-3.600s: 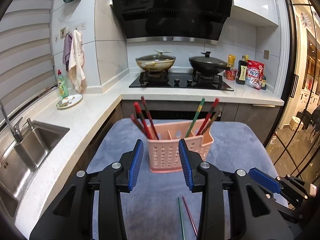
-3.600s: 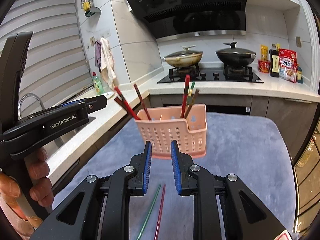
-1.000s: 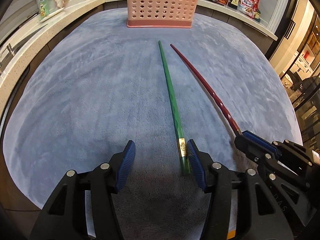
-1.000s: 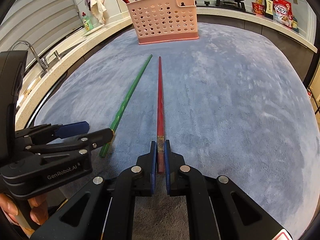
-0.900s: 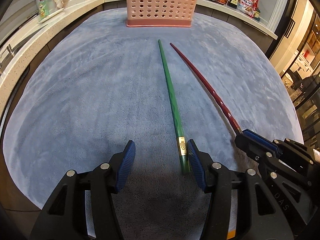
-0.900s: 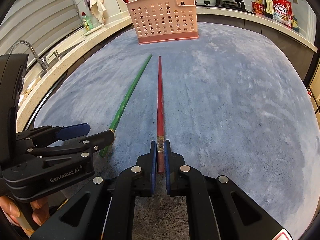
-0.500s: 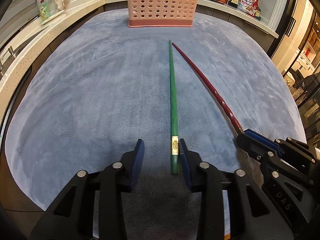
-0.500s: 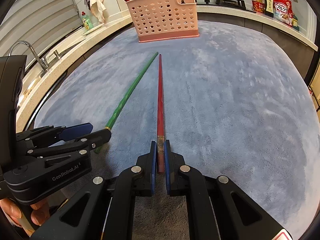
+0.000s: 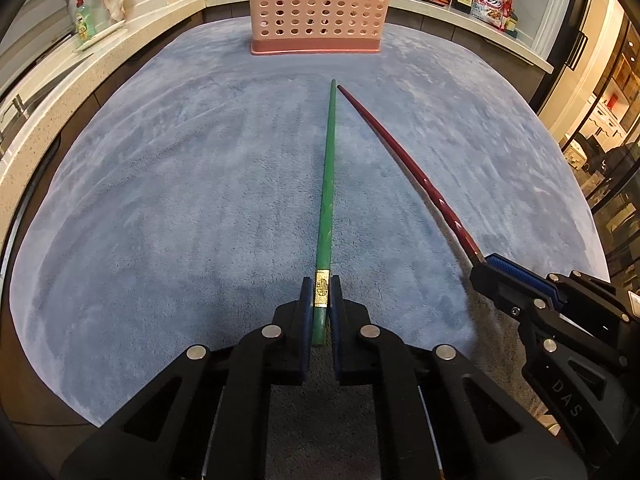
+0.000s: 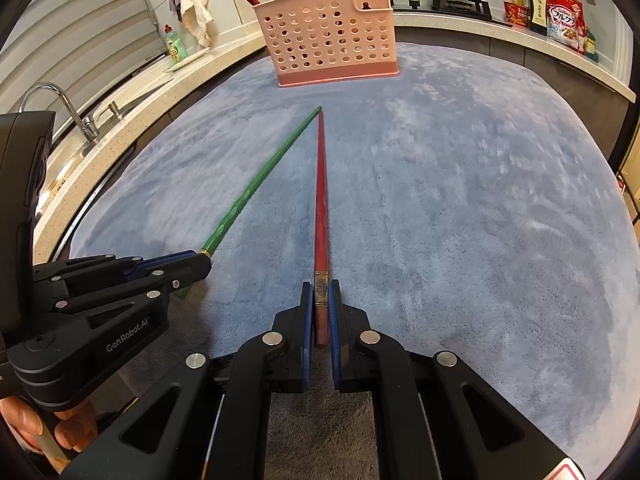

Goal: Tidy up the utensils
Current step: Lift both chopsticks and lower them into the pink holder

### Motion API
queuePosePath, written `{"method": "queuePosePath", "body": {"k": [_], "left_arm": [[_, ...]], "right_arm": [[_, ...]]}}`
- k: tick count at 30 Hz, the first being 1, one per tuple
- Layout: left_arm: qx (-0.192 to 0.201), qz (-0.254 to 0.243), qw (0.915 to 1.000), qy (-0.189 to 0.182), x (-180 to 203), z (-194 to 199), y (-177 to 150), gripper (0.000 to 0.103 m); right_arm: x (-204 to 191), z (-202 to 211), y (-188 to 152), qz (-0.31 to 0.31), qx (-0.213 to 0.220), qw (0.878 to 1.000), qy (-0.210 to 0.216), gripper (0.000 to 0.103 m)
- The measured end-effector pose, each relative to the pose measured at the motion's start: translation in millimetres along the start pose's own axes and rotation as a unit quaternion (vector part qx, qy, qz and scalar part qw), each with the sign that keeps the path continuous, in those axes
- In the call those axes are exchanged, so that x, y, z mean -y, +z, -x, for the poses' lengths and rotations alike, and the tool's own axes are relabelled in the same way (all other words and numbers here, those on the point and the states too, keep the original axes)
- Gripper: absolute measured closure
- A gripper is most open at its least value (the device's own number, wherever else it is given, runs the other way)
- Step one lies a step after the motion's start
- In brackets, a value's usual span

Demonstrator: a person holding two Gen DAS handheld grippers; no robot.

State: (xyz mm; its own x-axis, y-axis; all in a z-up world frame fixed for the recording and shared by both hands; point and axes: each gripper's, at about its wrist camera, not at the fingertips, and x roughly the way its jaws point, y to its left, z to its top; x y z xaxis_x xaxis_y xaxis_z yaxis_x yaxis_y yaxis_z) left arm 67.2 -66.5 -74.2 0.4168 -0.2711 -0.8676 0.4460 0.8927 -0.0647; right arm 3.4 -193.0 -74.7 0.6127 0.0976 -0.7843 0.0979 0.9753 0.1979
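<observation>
Left fingers (image 9: 307,312) pinching green chopstick (image 9: 327,184) at its gold band; right fingers (image 10: 335,312) pinching red chopstick (image 10: 321,200) likewise; both flat on blue mat (image 9: 180,160), tips nearly meeting; beyond, pink basket (image 9: 316,8).

A soft, napped grey-blue cloth (image 9: 180,184) covers the table. The green chopstick (image 9: 326,184) and red chopstick (image 10: 321,200) look smooth and lacquered, each with a gilt band. The pink basket (image 10: 328,40) is matt perforated plastic. Both claws are matt black plastic with metal rivets.
</observation>
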Motion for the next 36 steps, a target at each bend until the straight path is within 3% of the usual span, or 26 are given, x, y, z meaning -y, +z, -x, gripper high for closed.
{"method": "queuePosePath", "body": {"k": [18, 26, 36], "left_arm": [[0.063, 0.038, 0.9969, -0.028, -15.0, 63.3, 40.8, 0.096], [0.119, 0.041, 0.9918, -0.024, -26.7, 99.5, 81.3, 0.096], [0.178, 0.04, 0.9832, -0.012, -37.4, 126.9, 155.1, 0.096]], "right_arm": [[3.7, 59.1, 53.2, -0.013, 0.079, 0.997, 0.022, 0.096], [9.2, 89.6, 102.4, -0.013, 0.135, 0.99, 0.025, 0.096], [15.8, 109.5, 177.3, -0.01, 0.199, 0.979, 0.028, 0.096]]}}
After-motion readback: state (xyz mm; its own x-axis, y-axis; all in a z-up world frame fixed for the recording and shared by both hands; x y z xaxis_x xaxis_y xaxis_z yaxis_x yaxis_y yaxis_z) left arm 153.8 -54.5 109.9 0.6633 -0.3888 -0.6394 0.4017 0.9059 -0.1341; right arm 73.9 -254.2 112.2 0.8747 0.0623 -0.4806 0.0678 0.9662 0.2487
